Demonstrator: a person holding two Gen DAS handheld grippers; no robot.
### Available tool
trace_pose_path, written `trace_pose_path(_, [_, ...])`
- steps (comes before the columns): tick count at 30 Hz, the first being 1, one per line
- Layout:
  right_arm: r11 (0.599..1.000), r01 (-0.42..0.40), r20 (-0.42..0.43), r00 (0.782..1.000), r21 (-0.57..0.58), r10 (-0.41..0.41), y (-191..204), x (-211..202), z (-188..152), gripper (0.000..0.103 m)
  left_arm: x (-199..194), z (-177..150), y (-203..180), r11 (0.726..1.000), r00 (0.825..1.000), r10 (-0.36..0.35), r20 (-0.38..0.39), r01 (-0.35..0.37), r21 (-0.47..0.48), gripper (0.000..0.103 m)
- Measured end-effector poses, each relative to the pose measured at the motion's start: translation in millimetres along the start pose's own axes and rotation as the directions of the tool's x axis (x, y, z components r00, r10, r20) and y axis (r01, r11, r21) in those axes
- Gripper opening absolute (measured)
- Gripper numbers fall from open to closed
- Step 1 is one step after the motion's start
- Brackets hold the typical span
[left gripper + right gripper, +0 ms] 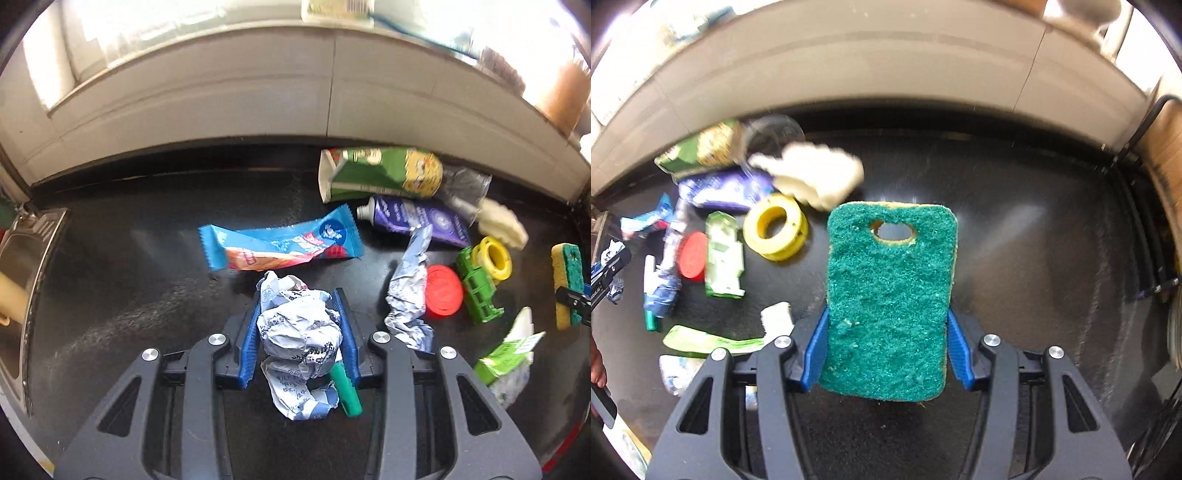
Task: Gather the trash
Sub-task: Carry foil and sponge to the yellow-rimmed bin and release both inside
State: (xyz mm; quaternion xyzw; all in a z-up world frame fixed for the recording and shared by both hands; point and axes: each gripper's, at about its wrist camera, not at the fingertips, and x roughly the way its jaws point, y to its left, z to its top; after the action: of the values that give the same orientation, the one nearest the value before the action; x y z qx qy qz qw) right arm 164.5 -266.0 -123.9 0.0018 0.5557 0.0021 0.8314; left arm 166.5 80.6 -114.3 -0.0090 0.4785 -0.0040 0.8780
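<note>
Left gripper [301, 332] was closed on a crumpled paper wad [299, 332], blue pads [251, 343] pressing both sides, over the front middle of the black counter [129, 277]; a green marker [345, 387] lay just beside the right pad, can't tell if it was pinched too. Right gripper [886, 343] was closed on a green sponge [890, 295], held flat side up toward the camera, hole near its far end, above the counter's right half. Rest of the trash sat in a cluster toward the back right of the counter in the left view: blue wrapper [280, 243] just behind the wad, green carton [380, 173] near the back wall, purple tube [417, 218] in front of it, foil wrapper [406, 291] touching a red lid [443, 291], green plastic piece [476, 288] beside a yellow tape roll [493, 256], white foam chunk [502, 225] behind that. Green-white packet [506, 358] lay near the front right. Sink [22, 266] at the counter's left edge.
</note>
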Motion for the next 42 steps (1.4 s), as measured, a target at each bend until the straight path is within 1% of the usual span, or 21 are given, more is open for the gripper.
trace_pose_path(3, [1.0, -0.004, 0.037, 0.999, -0.021, 0.005, -1, -23, -2, 0.055, -21, -4, 9, 0.998, 0.999, -0.032, 0.02, 0.033, -0.046, 0.037])
trace_pose_path(4, [1.0, -0.005, 0.045, 0.999, -0.024, 0.006, 1, -28, -3, 0.055, -27, -6, 8, 0.998, 0.999, -0.033, 0.021, 0.034, -0.058, 0.037])
trace_pose_path(9, [0.998, -0.036, 0.055, 0.998, -0.048, 0.039, 7, -55, -18, 0.055, -33, -19, 0, 0.997, 0.999, -0.026, 0.027, 0.028, -0.066, 0.036])
trace_pose_path(13, [0.993, -0.063, 0.057, 0.996, -0.102, 0.069, 18, -67, -32, 0.055, -56, -35, 0, 0.999, 1.0, 0.004, 0.027, -0.002, -0.054, 0.036])
trace_pose_path(16, [0.987, -0.087, 0.05, 0.994, -0.132, 0.095, 28, -75, -40, 0.055, -72, -52, 3, 0.998, 1.0, 0.016, 0.02, -0.015, -0.068, 0.036])
trace_pose_path(19, [0.977, -0.121, 0.043, 0.99, -0.174, 0.131, 47, -81, -43, 0.055, -90, -70, 11, 0.995, 0.999, 0.029, 0.024, -0.026, -0.1, 0.037])
trace_pose_path(21, [0.962, -0.154, 0.036, 0.985, -0.226, 0.166, 70, -85, -42, 0.055, -103, -85, 20, 0.991, 0.998, 0.056, 0.025, -0.052, -0.123, 0.037])
trace_pose_path(24, [0.921, -0.21, 0.018, 0.973, -0.328, 0.228, 115, -89, -42, 0.055, -124, -113, 37, 0.981, 0.993, 0.116, 0.02, -0.112, -0.158, 0.037])
trace_pose_path(26, [0.869, -0.269, -0.015, 0.957, -0.415, 0.289, 157, -91, -53, 0.055, -137, -133, 52, 0.969, 0.987, 0.161, 0.008, -0.156, -0.19, 0.037])
trace_pose_path(27, [0.845, -0.29, -0.032, 0.95, -0.449, 0.309, 175, -92, -58, 0.055, -144, -148, 63, 0.959, 0.983, 0.184, -0.005, -0.18, -0.219, 0.037])
trace_pose_path(29, [0.769, -0.342, -0.079, 0.93, -0.54, 0.359, 221, -93, -76, 0.055, -156, -175, 82, 0.938, 0.977, 0.213, -0.03, -0.213, -0.272, 0.037])
trace_pose_path(31, [0.67, -0.401, -0.148, 0.903, -0.624, 0.403, 273, -96, -101, 0.055, -169, -210, 106, 0.904, 0.965, 0.252, -0.064, -0.259, -0.34, 0.037])
trace_pose_path(33, [0.584, -0.453, -0.218, 0.877, -0.674, 0.428, 316, -98, -127, 0.055, -179, -245, 130, 0.863, 0.955, 0.281, -0.1, -0.297, -0.409, 0.037])
trace_pose_path(35, [0.474, -0.509, -0.297, 0.84, -0.719, 0.454, 364, -104, -160, 0.055, -190, -281, 152, 0.816, 0.945, 0.298, -0.132, -0.324, -0.479, 0.037])
trace_pose_path(37, [0.385, -0.544, -0.354, 0.812, -0.745, 0.464, 401, -111, -191, 0.055, -199, -318, 174, 0.768, 0.936, 0.315, -0.157, -0.349, -0.538, 0.037])
trace_pose_path(39, [0.279, -0.594, -0.436, 0.771, -0.754, 0.463, 440, -118, -227, 0.055, -210, -357, 194, 0.718, 0.927, 0.334, -0.173, -0.369, -0.59, 0.037])
trace_pose_path(40, [0.235, -0.617, -0.475, 0.752, -0.751, 0.457, 458, -120, -244, 0.055, -213, -372, 202, 0.697, 0.925, 0.335, -0.18, -0.372, -0.613, 0.037])
trace_pose_path(42, [0.172, -0.648, -0.53, 0.725, -0.742, 0.44, 485, -125, -275, 0.055, -214, -406, 218, 0.655, 0.928, 0.327, -0.18, -0.36, -0.665, 0.037])
